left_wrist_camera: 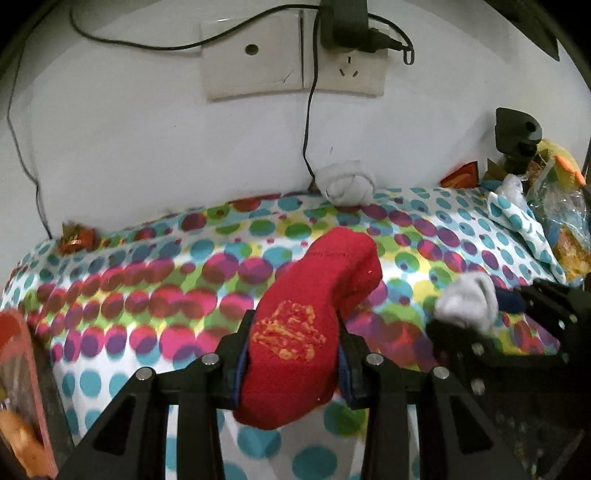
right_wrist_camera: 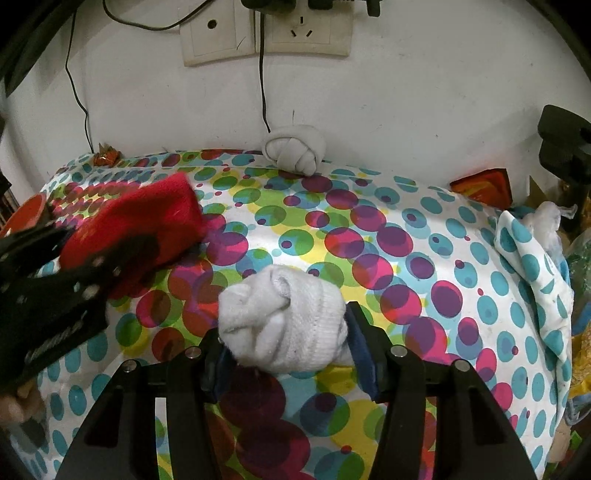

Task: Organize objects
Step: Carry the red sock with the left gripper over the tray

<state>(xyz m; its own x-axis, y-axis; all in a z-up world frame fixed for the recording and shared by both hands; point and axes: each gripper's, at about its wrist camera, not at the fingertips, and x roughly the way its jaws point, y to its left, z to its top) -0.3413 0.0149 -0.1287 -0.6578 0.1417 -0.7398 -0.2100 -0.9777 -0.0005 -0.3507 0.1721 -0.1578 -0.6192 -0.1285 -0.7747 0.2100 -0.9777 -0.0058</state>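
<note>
The left claw [left_wrist_camera: 291, 354] is clenched on one red sock bundle [left_wrist_camera: 314, 306], fuzzy and long, its long axis pointing away toward the wall, above the dotted cloth [left_wrist_camera: 147, 295] of the table. The right claw [right_wrist_camera: 288, 354] grips one white sock ball [right_wrist_camera: 284, 321], ribbed and round. A second white knotted sock ball [right_wrist_camera: 293, 149] lies at the table's far edge, touching the wall.

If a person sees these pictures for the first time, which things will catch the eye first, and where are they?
First comes the red sock, held in the left gripper above the bright dotted cloth. Next is the bundled white sock, clamped in the right gripper near the middle of that cloth. At the back, against the white wall, a knotted pale sock ball lies under the wall sockets.
</note>
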